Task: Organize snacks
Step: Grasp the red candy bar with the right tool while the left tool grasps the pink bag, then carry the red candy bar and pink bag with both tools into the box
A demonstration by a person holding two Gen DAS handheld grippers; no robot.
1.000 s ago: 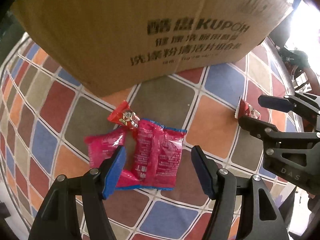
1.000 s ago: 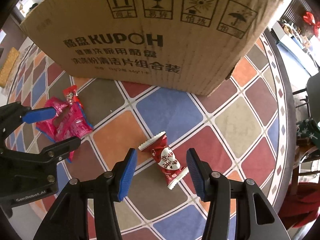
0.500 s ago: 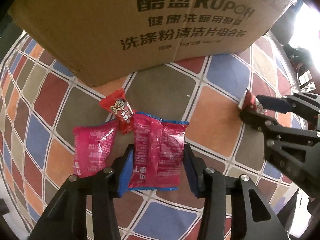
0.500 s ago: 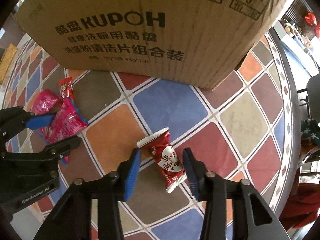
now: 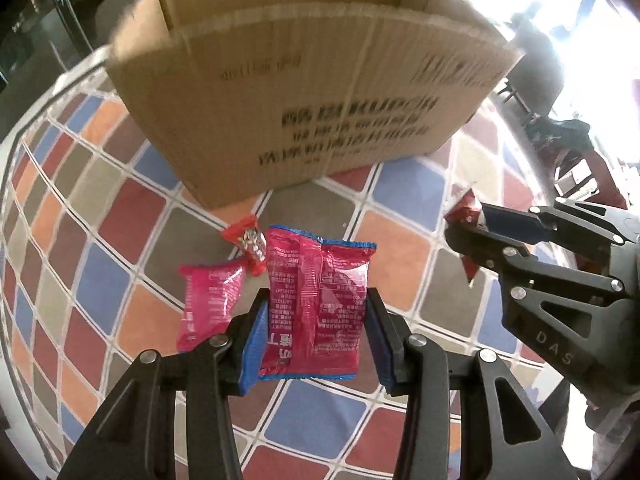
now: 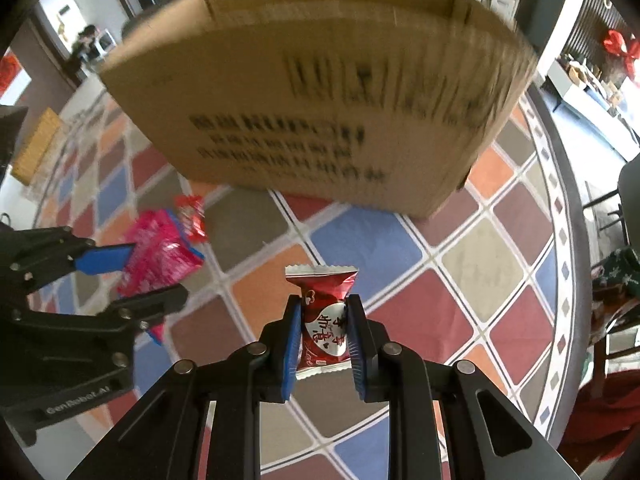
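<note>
My left gripper (image 5: 316, 308) is shut on a large pink snack packet (image 5: 320, 264) and holds it above the table. A second pink packet (image 5: 208, 304) and a small red candy (image 5: 250, 246) lie on the cloth beneath, near the open cardboard box (image 5: 320, 80). The jaws of my right gripper (image 6: 323, 312) are closing, and their pads press on a red heart-print candy packet (image 6: 322, 284), held upright off the table. In the right wrist view the left gripper (image 6: 154, 270) shows at the left with its pink packet (image 6: 164, 252).
A checked tablecloth (image 5: 120, 208) in many colours covers a round table whose edge (image 6: 568, 208) curves along the right. The box (image 6: 320, 80) stands just behind both grippers. A dark chair (image 6: 628, 184) and red cloth (image 6: 600, 420) are beyond the edge.
Both grippers have closed on their packets and lifted them off the cloth. The views have risen, so the box's open top now shows.
</note>
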